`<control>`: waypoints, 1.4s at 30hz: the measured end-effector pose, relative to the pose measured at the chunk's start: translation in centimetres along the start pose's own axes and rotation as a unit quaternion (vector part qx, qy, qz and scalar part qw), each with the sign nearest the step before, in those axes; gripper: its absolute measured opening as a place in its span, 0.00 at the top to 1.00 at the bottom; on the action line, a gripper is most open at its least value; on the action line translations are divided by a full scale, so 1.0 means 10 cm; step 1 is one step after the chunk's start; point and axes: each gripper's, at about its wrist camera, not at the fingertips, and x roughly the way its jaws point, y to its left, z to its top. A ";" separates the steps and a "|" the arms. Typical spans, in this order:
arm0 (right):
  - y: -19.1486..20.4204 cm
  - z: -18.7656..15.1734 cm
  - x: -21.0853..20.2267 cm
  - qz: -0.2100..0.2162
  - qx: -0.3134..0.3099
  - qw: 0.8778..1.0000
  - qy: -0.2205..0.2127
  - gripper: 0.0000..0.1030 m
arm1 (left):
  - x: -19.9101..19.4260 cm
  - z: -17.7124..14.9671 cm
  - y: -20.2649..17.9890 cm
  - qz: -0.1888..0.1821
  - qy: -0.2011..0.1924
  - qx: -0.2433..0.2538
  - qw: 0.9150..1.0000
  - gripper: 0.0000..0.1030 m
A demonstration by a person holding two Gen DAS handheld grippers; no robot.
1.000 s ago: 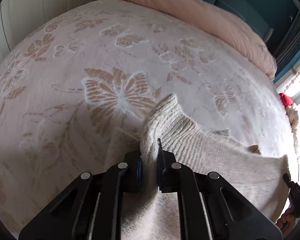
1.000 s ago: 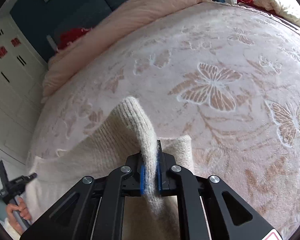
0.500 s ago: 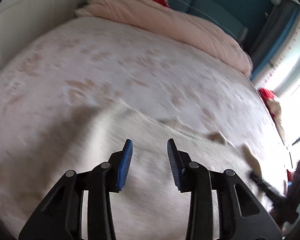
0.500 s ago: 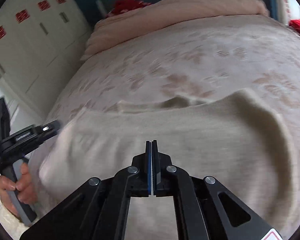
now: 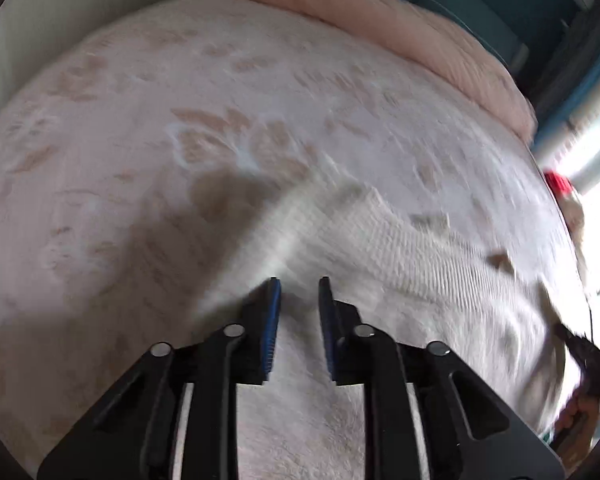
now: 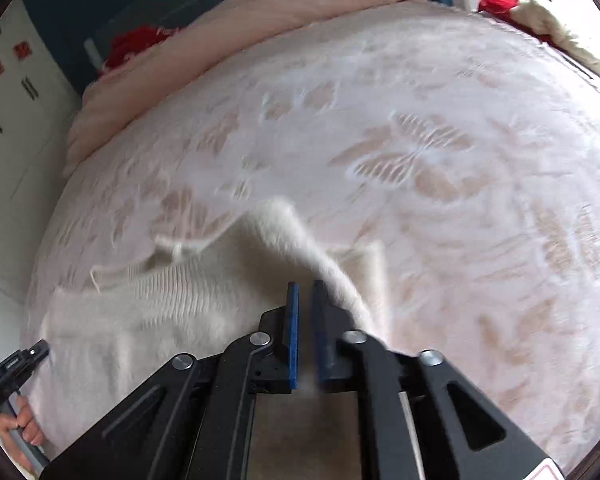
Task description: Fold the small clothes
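Note:
A cream knitted sweater [image 5: 400, 264] lies on the bed, its far edge rumpled into a raised fold. It also shows in the right wrist view [image 6: 188, 304]. My left gripper [image 5: 299, 286] is open and empty, just above the sweater's near part. My right gripper [image 6: 304, 292] is slightly open, its jaws a narrow gap apart, with a raised fold of the sweater [image 6: 300, 236] just beyond its right finger; nothing is clearly clamped. Both views are motion-blurred.
The bed has a pale pink butterfly-pattern cover [image 5: 220, 128]. A pink quilt [image 5: 380, 20] lies rolled along the head of the bed, with something red [image 6: 140, 44] behind it. White cupboards [image 6: 8, 92] stand at the left. The window side is at the right.
Both grippers let go of the sweater's edge they were pinching. The left opened wide, then narrowed somewhat. The right, shut half a second ago, is now slightly open. The sweater dropped onto the bed.

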 end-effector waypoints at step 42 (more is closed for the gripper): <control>-0.14 -1.18 -0.99 0.035 0.034 0.999 0.011 0.37 | -0.99 -0.58 0.40 -0.003 -0.024 -0.067 0.997 0.35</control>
